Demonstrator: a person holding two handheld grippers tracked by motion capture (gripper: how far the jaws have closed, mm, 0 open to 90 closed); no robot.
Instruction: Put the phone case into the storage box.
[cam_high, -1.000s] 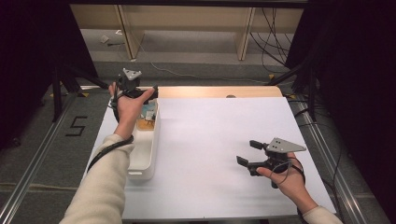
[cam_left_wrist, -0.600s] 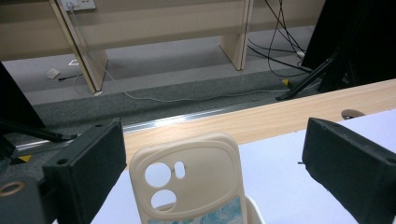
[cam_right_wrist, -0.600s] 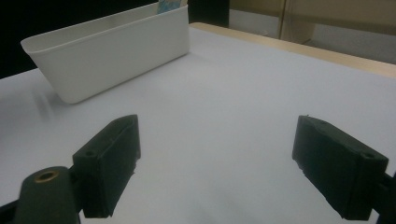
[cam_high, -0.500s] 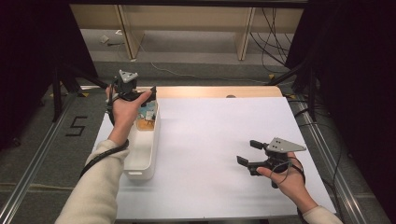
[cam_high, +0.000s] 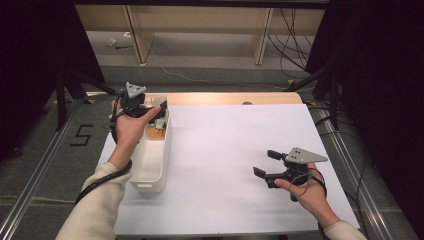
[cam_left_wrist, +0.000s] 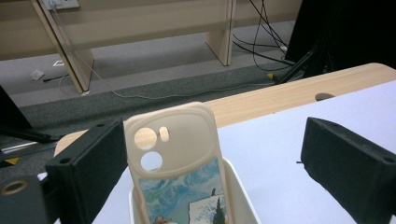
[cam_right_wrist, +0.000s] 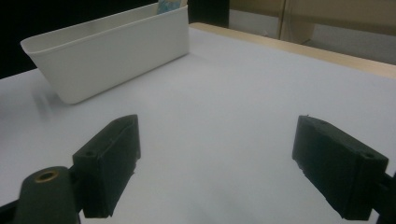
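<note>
A cream phone case (cam_left_wrist: 177, 158) with a painted picture on its back stands upright in the far end of a white bin (cam_high: 150, 170). My left gripper (cam_left_wrist: 210, 140) is open around the case, which stands close to the left jaw and well apart from the right jaw. In the high view the left gripper (cam_high: 147, 107) hovers over the bin's far end. My right gripper (cam_high: 265, 163) is open and empty, held just above the white table (cam_high: 225, 150) at the right. From the right gripper (cam_right_wrist: 219, 135) I see the bin (cam_right_wrist: 112, 51) across the table.
The white sheet leaves a strip of wooden tabletop (cam_high: 225, 98) bare at the far edge, with a small hole in it. Beyond the table are wooden furniture legs (cam_high: 135, 30) and loose cables (cam_high: 295, 30) on the floor.
My left hand and gripper have shifted a little to the left over the bin's far end, and the forearm has swung left. The right gripper has stayed where it was.
</note>
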